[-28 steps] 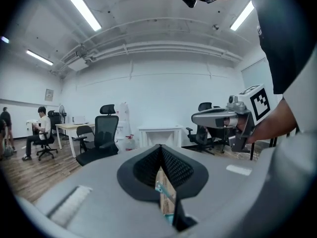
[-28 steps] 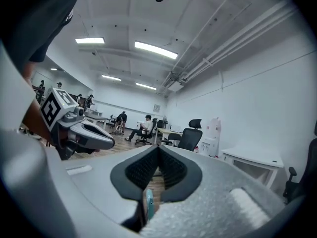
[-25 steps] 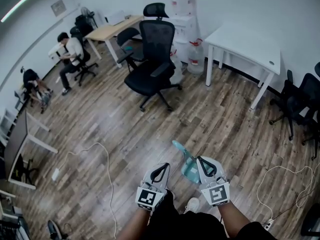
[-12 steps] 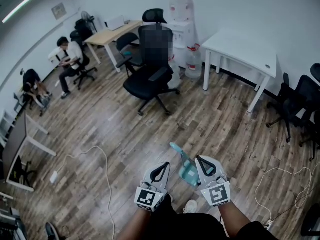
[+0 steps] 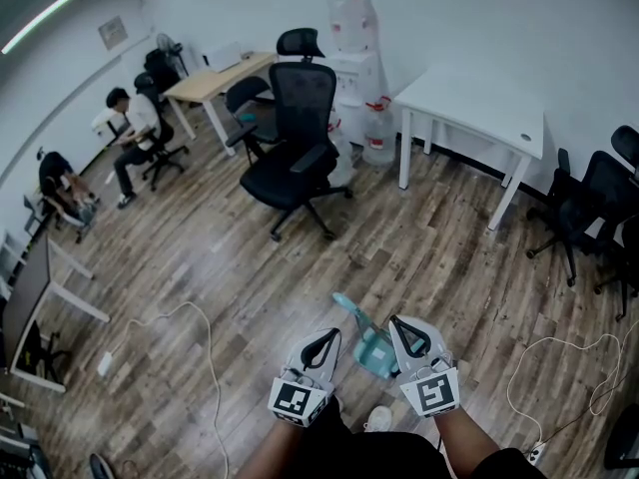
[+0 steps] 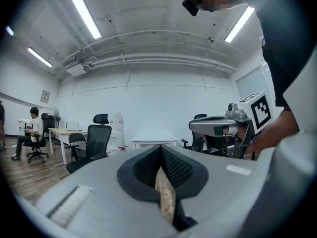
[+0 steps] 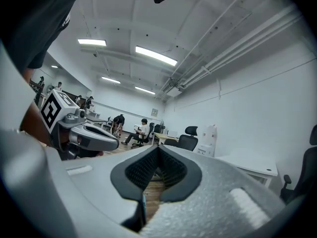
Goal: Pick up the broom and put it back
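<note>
- Two tongs with ribbed pads, the left tongs (image 5: 320,344) and the right tongs (image 5: 411,335), are hovering closed and empty.
- Teal plastic broom (image 5: 367,339) is lying on the plank floor (image 5: 230,267) between them.
- Open floor is stretching ahead to a wheeled mesh chair (image 5: 298,138).

Floor (image 5: 200,247): grey-brown wood planks.
Middle: a black office chair (image 5: 300,138) on its wheeled base.
Far right: a white worktop (image 5: 469,103) on its legs, with water bottles (image 5: 377,128) standing just left of it.
Far left: a wooden worktop (image 5: 215,73).
Right edge: more black chairs (image 5: 589,208).
Near left: a looping white cable (image 5: 212,342).
Near right: another cable (image 5: 559,342) running to a power strip (image 5: 536,451).
</note>
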The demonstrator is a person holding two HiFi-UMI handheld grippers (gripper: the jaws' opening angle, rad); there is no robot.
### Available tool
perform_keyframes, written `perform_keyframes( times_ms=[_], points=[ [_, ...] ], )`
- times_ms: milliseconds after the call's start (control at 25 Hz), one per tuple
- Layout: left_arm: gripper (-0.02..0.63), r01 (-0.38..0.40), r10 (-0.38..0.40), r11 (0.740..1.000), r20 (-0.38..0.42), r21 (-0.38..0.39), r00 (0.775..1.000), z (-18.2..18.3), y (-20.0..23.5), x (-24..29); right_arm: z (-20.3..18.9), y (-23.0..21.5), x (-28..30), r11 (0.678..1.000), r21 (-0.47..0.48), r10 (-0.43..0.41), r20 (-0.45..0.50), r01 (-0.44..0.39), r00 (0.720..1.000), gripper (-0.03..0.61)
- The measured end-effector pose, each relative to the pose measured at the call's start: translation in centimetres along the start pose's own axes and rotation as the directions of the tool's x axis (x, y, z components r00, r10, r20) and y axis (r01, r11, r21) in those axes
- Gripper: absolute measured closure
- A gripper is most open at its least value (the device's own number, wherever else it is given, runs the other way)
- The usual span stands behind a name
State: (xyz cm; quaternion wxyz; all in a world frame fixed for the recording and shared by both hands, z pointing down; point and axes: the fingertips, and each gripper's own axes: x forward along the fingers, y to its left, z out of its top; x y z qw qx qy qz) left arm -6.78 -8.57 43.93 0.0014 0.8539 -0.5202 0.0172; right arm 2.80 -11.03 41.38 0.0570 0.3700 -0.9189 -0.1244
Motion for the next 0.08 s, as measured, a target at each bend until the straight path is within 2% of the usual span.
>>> perform_keyframes(
  times_ms=[80],
  points=[
    [0.597, -0.001, 0.001, 1.0, 0.002, -0.017, 1.0, 0.33, -0.25, -0.04, 0.04, 0.0, -0.16, 1.0, -0.004, 0.0, -0.009, 0.0, 1.0, 0.578]
  ],
)
